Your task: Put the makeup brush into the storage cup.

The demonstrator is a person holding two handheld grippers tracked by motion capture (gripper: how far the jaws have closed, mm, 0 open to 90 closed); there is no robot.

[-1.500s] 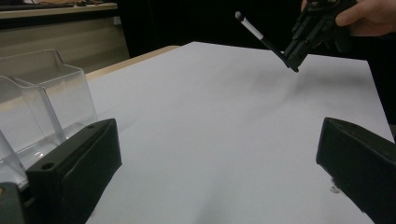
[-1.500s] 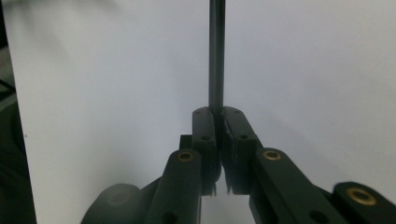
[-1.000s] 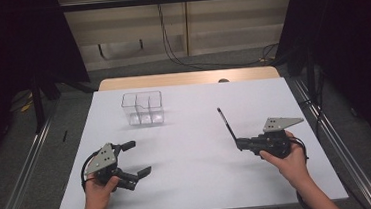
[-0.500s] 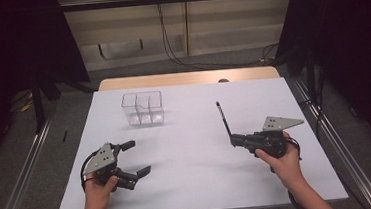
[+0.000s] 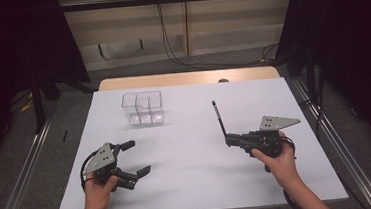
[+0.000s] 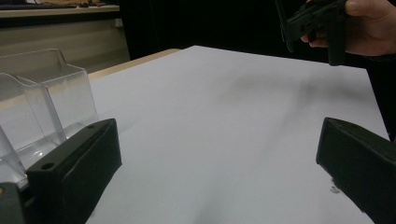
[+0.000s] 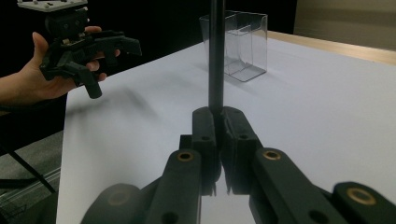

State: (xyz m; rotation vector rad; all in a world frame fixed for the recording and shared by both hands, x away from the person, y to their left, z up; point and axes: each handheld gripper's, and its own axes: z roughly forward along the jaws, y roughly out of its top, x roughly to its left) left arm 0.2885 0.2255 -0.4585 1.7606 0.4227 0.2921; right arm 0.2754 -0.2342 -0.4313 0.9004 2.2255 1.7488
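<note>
black pen clamped between the closed jaws of the right gripper, standing up and leaning slightly away, over the right half of the white desk, nearer the right edge than the left. lower end swallowed by the jaw pads in the right gripper view; upper end cut off by the top of that view, so tip not readable there. thin and dark in the high view, no detail of cap or nib to make out.

clear plastic organiser toward the far left part of the desk, well apart from the pen; inner dividers faint, compartment count hard to settle; partly cut off at the left of the left gripper view.

left gripper near the front left corner, held just above the desk, jaws wide apart with nothing between them. right hand wrapped round its gripper's handle, hiding most of the body.
</note>
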